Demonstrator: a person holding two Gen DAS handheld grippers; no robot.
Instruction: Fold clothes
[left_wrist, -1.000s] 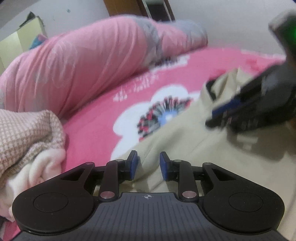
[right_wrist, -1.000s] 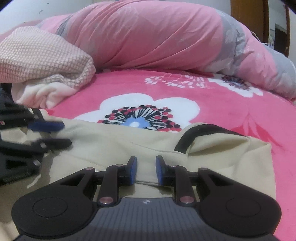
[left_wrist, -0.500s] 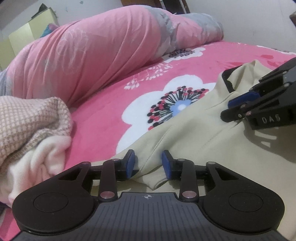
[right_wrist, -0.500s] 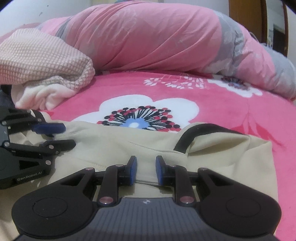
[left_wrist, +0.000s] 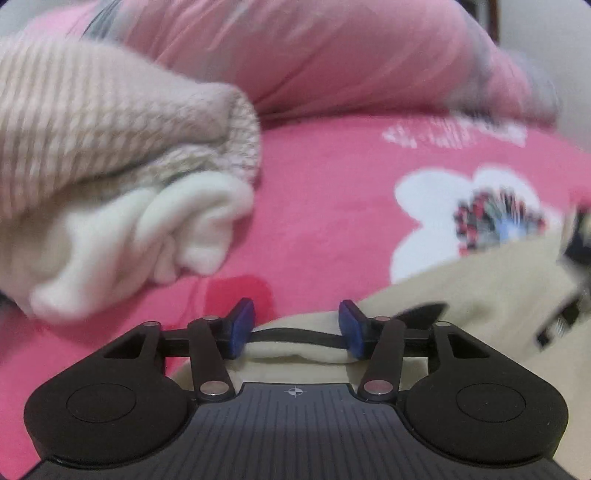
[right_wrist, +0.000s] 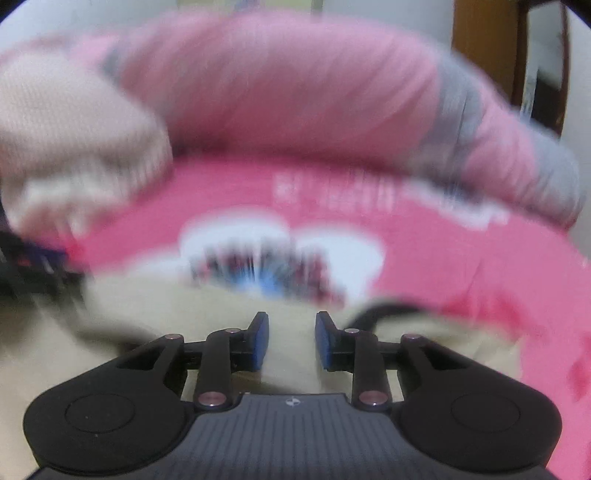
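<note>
My left gripper (left_wrist: 297, 326) has just been opening: its blue pads now stand about half apart, with a dark-trimmed edge of the beige garment (left_wrist: 480, 295) lying between them but not pinched. Half a second ago that gripper faced the middle of the garment; now its view has swung to the garment's left edge, close to the pile of knitted and fleecy laundry (left_wrist: 122, 192) on the pink floral bedspread (left_wrist: 325, 206).

My right gripper (right_wrist: 291, 339) has also been opening, only slightly. Its pads stand narrowly apart over the beige cloth, which runs between them; I do not see them pressing on it. Its view is blurred now, where it was sharp before.

The garment lies spread flat on the bed in front of the long pink bolster (left_wrist: 332, 55). I judge one fold has been let go, and both grippers are shifting to take a new hold.
</note>
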